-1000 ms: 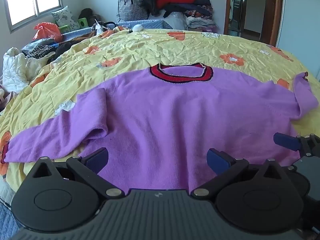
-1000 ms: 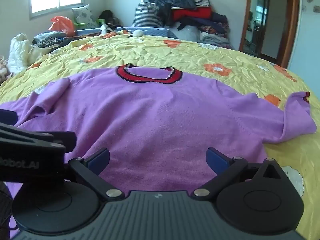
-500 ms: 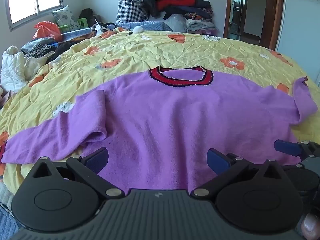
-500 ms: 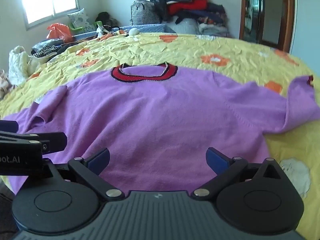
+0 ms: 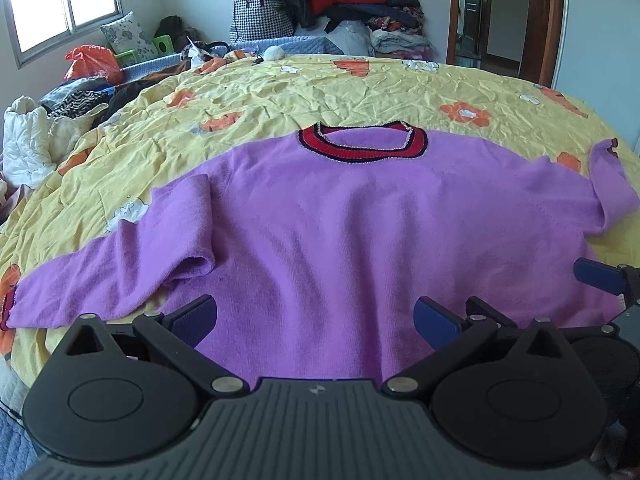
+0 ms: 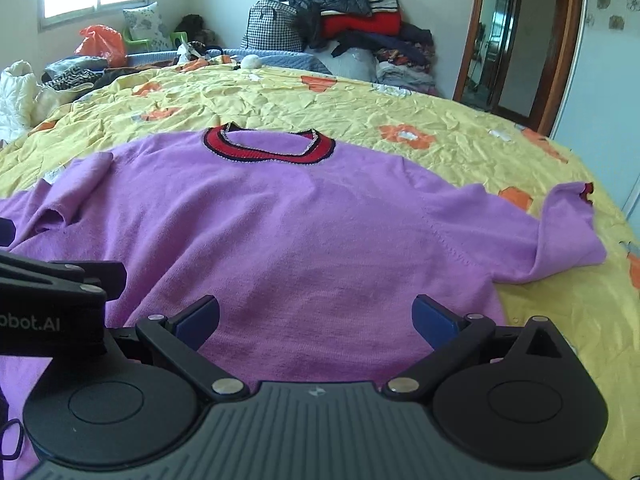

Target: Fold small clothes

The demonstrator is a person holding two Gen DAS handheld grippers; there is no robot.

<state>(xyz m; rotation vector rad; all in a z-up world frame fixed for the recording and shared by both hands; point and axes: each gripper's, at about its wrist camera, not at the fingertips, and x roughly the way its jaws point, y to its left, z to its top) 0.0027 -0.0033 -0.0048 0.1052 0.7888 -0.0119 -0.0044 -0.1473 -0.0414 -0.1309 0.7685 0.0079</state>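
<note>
Both my tools, left tool [image 5: 316, 316] and right tool [image 6: 316, 316], gape empty over the purple sweater [image 5: 360, 220] hem at 6 o'clock; I'd pinch both hem corners evenly, then fold toward the collar [image 5: 362, 145] at 12.

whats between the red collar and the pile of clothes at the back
Only bare yellow flowered bedspread between the red collar and the clothes pile; the right wrist view shows it.

Purple sweater [image 6: 304, 232] spread flat on yellow flowered bedspread [image 6: 360, 100], red collar [image 6: 269, 148] at far end. Right sleeve [image 6: 560, 236] bent back, cuff up. Left sleeve [image 6: 68, 188] folded onto body. Right gripper [image 6: 316, 318] over near hem, blue-padded jaws wide apart, holding nothing. Left gripper [image 6: 60, 280] at left edge. Clothes pile [image 6: 352, 12] against far wall.
</note>
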